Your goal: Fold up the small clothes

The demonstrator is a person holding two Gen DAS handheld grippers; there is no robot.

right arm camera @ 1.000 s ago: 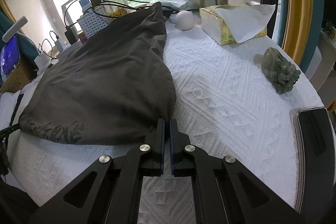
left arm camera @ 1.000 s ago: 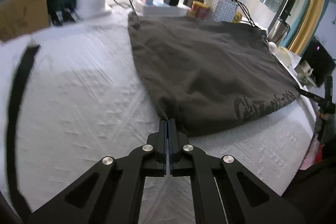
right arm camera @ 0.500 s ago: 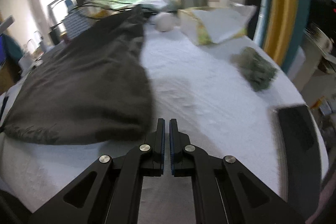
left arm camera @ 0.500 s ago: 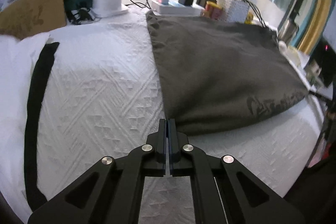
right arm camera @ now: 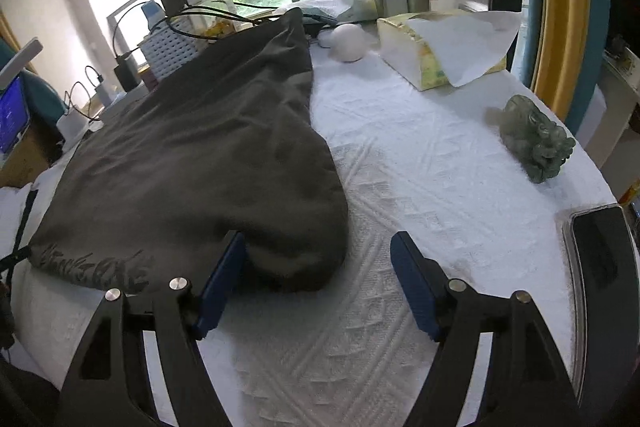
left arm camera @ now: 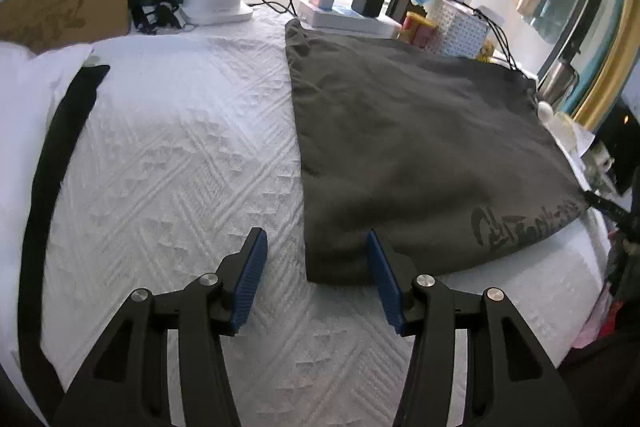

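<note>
A dark grey folded garment (left arm camera: 412, 151) with a black print near its front edge lies flat on the white textured cloth (left arm camera: 172, 163). My left gripper (left arm camera: 316, 259) is open, its jaws on either side of the garment's near left corner, holding nothing. In the right wrist view the same garment (right arm camera: 192, 163) lies to the left. My right gripper (right arm camera: 320, 263) is open at its near right corner, empty.
A tissue box (right arm camera: 432, 55), a green stone figurine (right arm camera: 536, 139), a white ball (right arm camera: 348, 41) and a dark phone (right arm camera: 600, 267) lie to the right. Chargers, cables and a white basket (left arm camera: 460, 27) stand behind the garment. A black strap (left arm camera: 52, 155) lies at the left.
Both grippers were shut on the garment's near corners one second ago. Both have opened and let go. The garment now lies flat with its corners released.
</note>
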